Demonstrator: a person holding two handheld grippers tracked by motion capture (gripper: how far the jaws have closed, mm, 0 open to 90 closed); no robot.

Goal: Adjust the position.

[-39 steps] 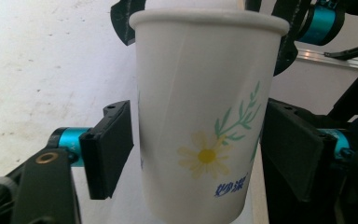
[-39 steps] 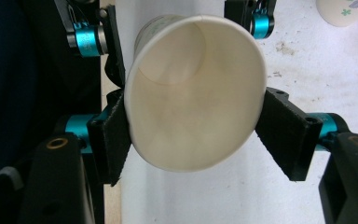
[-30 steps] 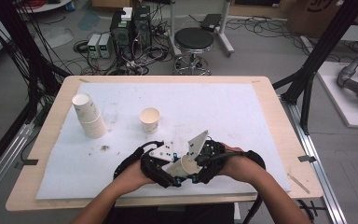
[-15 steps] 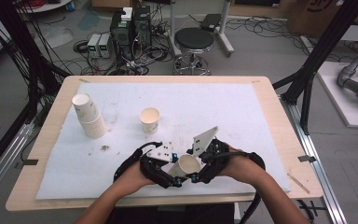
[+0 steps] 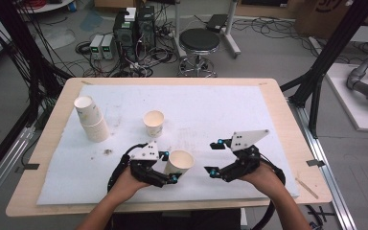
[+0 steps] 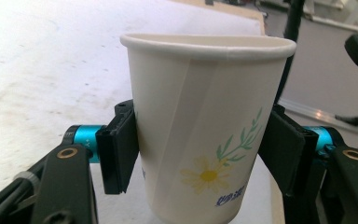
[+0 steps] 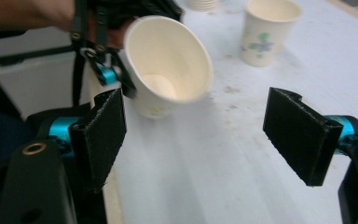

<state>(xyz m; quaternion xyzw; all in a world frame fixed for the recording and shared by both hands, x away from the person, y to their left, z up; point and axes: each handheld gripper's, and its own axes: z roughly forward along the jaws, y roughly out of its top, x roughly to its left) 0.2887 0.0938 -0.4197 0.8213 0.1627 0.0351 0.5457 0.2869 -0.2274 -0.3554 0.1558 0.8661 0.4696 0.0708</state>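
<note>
My left gripper (image 5: 171, 178) clamps the daisy paper cup (image 6: 205, 126) between its pads, my right gripper (image 7: 196, 140) just opening, nothing between.

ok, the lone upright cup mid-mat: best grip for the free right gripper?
Probably the lone cup by its side wall just under the rim, jaws level and either side. It stands upright, mouth up, tapering downward. The right gripper, jaws just opened and empty, should approach from the near right, clear of the cup stack.

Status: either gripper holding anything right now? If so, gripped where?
Left gripper clamps the paper cup by its side wall, mid-height. Right gripper, whose jaws have just been opening, holds nothing.
</note>
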